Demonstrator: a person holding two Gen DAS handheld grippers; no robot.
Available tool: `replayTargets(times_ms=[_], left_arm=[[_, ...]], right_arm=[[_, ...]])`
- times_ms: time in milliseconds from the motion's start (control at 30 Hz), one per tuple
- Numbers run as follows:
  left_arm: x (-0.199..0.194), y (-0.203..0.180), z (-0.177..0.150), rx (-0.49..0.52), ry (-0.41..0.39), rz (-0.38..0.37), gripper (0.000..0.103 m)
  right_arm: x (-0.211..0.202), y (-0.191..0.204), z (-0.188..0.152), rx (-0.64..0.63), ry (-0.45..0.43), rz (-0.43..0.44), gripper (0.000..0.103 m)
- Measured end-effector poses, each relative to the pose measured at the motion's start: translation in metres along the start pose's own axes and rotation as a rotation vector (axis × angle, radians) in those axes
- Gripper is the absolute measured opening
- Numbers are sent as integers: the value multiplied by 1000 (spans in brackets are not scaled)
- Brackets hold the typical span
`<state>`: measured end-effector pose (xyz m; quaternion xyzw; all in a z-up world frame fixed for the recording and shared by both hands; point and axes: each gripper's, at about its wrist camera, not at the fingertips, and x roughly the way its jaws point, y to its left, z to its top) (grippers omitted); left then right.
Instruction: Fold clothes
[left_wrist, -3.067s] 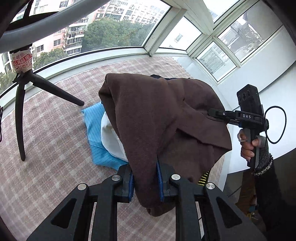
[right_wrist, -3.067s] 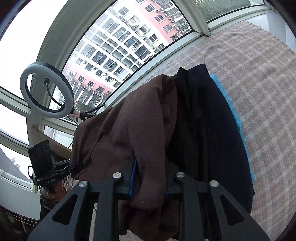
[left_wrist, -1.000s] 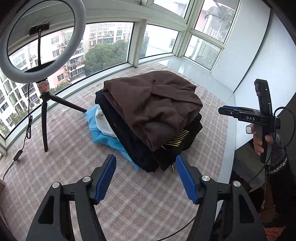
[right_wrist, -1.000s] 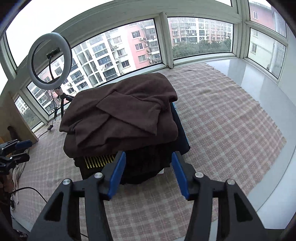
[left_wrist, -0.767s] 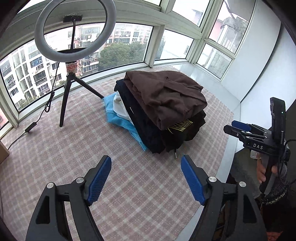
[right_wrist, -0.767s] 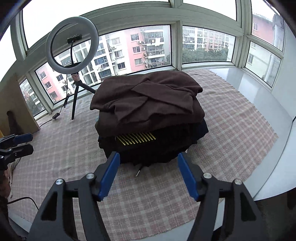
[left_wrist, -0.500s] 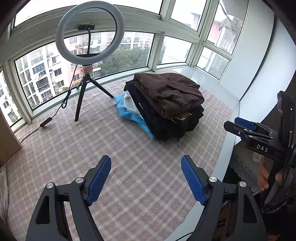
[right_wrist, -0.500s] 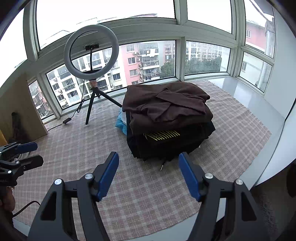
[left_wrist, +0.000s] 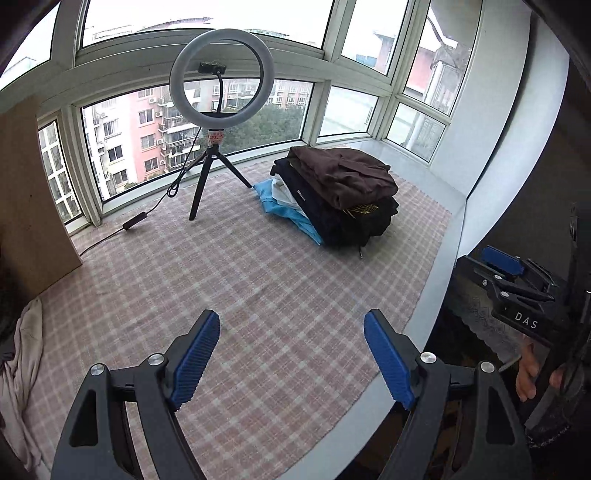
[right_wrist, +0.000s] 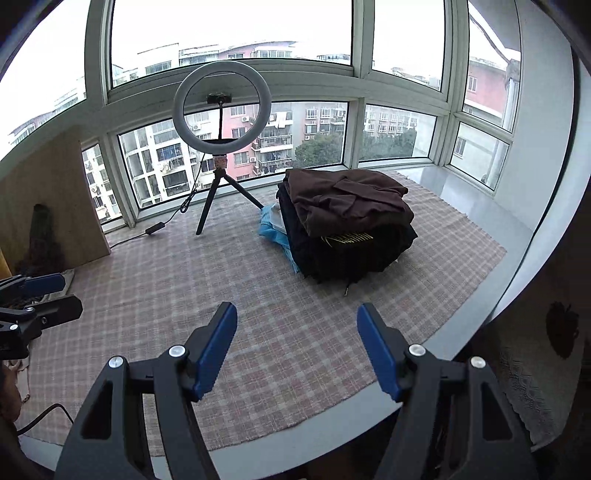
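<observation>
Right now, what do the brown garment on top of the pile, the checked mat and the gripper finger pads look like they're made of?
Brown garment: soft matte cloth, maybe fleece or brushed knit; it slumps in thick rounded folds without sheen.
Checked mat: woven textile, pink and beige plaid, flat, with a slightly ragged edge.
Finger pads: blue ribbed rubber or plastic, apparently; fine ridges show, on black, probably plastic, arms.

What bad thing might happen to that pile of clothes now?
1. The pile of clothes is tall, and its brown top piece hangs past the dark layers, so it might slide off.
2. The ring light stands close beside the pile on thin legs; a bump could tip it.
3. Its cord lies across the checked mat and could snag.
</observation>
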<state>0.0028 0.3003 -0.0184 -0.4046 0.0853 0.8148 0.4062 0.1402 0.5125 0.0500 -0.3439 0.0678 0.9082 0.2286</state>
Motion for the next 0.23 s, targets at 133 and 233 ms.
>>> replayTargets(times_ms=[133,233], left_arm=[[-14,1,-18,5,5,-32,79],[-24,-1,-27,11,-9,-61,79]], right_arm=[[-22,12,-17,-8,-2,-28,67],[-32,14,-26,4,0,-31,67]])
